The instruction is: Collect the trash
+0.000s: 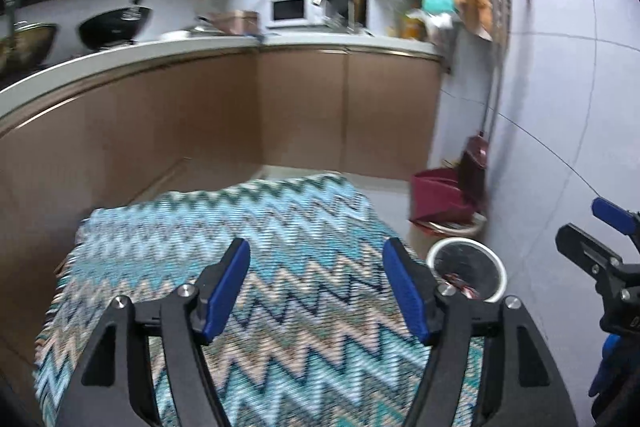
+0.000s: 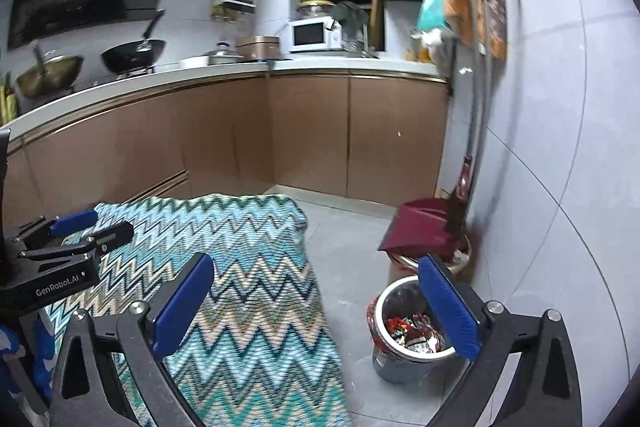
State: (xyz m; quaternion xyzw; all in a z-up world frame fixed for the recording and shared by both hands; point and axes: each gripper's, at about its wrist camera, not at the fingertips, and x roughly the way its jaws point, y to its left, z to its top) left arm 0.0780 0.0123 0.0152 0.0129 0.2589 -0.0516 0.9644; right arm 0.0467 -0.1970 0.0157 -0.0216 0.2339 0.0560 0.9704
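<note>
A small metal trash bin [image 2: 404, 359] stands on the floor beside the table, with red and white wrappers [image 2: 416, 333] inside; it also shows in the left wrist view [image 1: 468, 267]. My left gripper [image 1: 316, 291] is open and empty above the zigzag-patterned tablecloth [image 1: 240, 227]. My right gripper [image 2: 320, 311] is open and empty, spanning the table's right edge and the bin. The left gripper appears at the left of the right wrist view [image 2: 76, 235], and the right gripper at the right edge of the left wrist view [image 1: 600, 239].
A dark red dustpan [image 2: 424, 231] with a broom [image 2: 464, 187] leans at the tiled wall [image 2: 560, 107] behind the bin. Brown cabinets [image 2: 312, 135] and a white counter [image 2: 200, 75] with woks, pots and a microwave [image 2: 314, 35] run behind. Grey floor tiles [image 2: 348, 235] lie between table and bin.
</note>
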